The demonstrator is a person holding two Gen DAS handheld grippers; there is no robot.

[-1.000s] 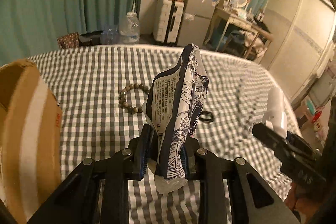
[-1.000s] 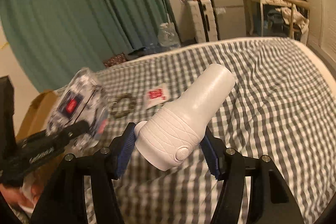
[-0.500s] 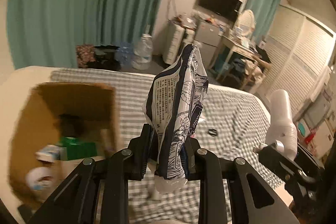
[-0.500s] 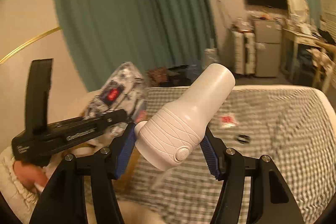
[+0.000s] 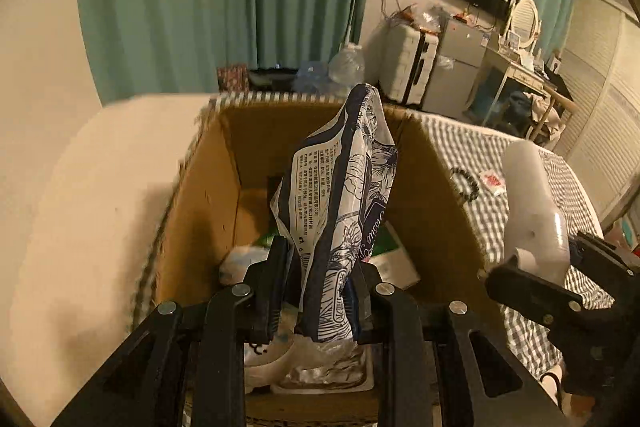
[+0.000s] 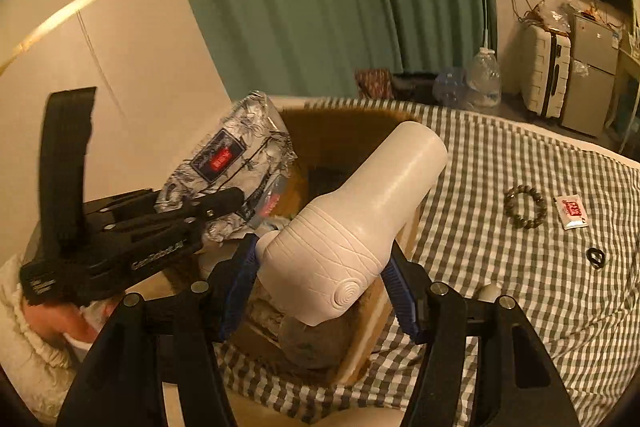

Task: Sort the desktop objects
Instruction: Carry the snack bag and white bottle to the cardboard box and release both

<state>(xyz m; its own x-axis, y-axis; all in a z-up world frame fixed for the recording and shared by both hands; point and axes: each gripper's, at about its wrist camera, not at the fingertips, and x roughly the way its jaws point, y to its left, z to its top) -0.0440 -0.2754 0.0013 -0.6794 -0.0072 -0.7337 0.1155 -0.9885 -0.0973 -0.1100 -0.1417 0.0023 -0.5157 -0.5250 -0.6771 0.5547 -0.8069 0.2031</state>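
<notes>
My left gripper (image 5: 320, 279) is pinched nearly closed on the tissue pack (image 5: 340, 203), centre of the left wrist frame, pack standing upright between the pads; blue-and-white floral wrapper, a block of small Chinese print I can't read, script "Tissue" low on the side. In the right wrist frame the same pack shows at centre left with a red label, text too small. My right gripper (image 6: 320, 291) sits about half open, blue pads clamped on the fat base of the white device (image 6: 360, 227), nozzle tilted toward upper right, a round ribbed button near the base. The left gripper's body in that frame carries white lettering, looks like "GenRobot.AI", partly blurred. Below and behind both held items is the open cardboard box (image 5: 208, 187), already holding a green-and-white packet and other white stuff I can't make out. The box rests on the grey-checked bedspread (image 6: 520, 287). At right in the right wrist frame lie a bead bracelet (image 6: 525, 207), just beside it a white sachet (image 6: 572, 212) with red characters, unreadable, and lower down a small black ring (image 6: 596, 258). Teal curtain (image 6: 320, 7) fills the upper centre.
</notes>
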